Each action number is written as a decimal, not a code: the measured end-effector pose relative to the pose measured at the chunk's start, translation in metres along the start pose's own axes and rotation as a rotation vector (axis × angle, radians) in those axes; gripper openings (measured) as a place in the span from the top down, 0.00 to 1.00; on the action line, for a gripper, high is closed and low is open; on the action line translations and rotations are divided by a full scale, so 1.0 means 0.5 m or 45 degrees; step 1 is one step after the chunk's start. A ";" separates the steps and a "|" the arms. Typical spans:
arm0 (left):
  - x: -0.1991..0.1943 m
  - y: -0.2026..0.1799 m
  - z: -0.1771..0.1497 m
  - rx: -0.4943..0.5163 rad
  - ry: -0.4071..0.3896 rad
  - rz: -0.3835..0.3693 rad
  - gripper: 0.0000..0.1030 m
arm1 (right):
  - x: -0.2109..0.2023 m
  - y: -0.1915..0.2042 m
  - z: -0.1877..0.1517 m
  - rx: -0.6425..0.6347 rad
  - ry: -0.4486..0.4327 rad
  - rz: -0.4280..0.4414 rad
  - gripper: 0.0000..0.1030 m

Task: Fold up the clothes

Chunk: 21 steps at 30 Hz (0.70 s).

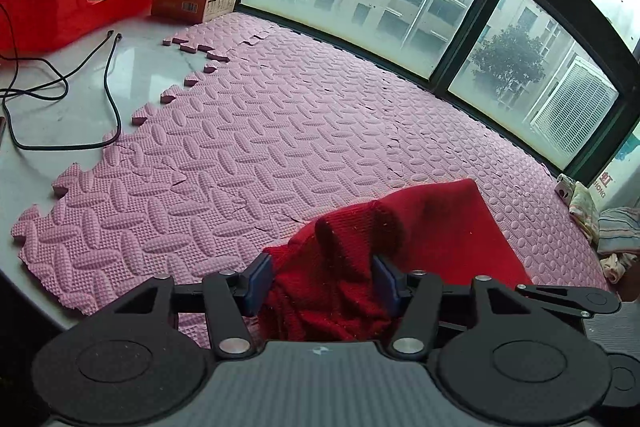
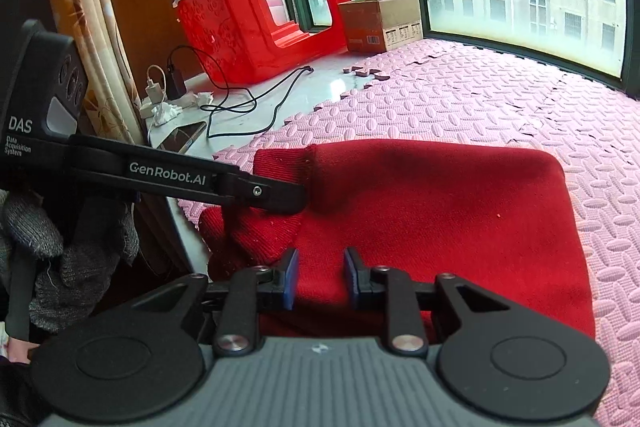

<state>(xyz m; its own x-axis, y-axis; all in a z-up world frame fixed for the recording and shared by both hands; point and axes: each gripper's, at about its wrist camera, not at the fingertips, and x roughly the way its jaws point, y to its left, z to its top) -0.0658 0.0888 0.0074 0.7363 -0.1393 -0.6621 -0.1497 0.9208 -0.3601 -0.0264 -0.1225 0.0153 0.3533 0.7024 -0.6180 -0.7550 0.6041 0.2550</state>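
A red knitted garment [image 1: 440, 227] lies folded on the pink foam mat [image 1: 280, 115]. In the right wrist view the garment [image 2: 432, 211] is a flat rectangle with a ribbed cuff bunched at its near left corner. My left gripper [image 1: 322, 283] is open, its jaws wide, and a loose hump of the ribbed part rises between the blue pads. Seen from the right, the left gripper [image 2: 298, 197] rests its tip on the garment's left edge. My right gripper [image 2: 320, 277] is open with a small gap, just over the garment's near edge.
A red plastic stool [image 2: 240, 23] lies on its side at the back left beside a cardboard box [image 2: 380, 23]. Black cables [image 2: 248, 99], a charger [image 2: 160, 95] and a phone [image 2: 184, 139] lie on the white sill. Other folded clothes [image 1: 616, 231] sit at the mat's right end.
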 end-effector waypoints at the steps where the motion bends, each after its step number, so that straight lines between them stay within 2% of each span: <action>1: 0.000 0.005 0.000 -0.012 0.006 0.001 0.43 | -0.005 -0.009 0.005 0.034 -0.010 0.005 0.65; 2: 0.000 0.010 0.000 -0.024 0.012 0.001 0.41 | -0.012 -0.020 0.010 0.062 -0.022 0.004 0.60; 6: 0.000 0.025 -0.006 -0.077 0.040 -0.030 0.38 | -0.037 -0.070 0.027 0.162 -0.069 -0.042 0.56; 7: 0.002 0.028 -0.006 -0.084 0.049 -0.037 0.38 | -0.042 -0.091 0.031 0.199 -0.084 -0.072 0.52; 13: 0.023 0.065 0.000 -0.213 0.148 -0.134 0.33 | -0.040 -0.207 0.024 0.389 -0.129 -0.257 0.51; 19: 0.033 0.075 0.011 -0.216 0.177 -0.183 0.38 | -0.036 -0.274 0.005 0.545 -0.164 -0.272 0.51; 21: 0.036 0.077 0.015 -0.214 0.185 -0.198 0.40 | -0.029 -0.294 -0.003 0.618 -0.146 -0.225 0.51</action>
<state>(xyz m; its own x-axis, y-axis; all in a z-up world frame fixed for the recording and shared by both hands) -0.0534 0.1244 -0.0137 0.6583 -0.3362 -0.6735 -0.1586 0.8127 -0.5607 0.0787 -0.2220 -0.0145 0.5309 0.5942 -0.6042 -0.3453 0.8028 0.4861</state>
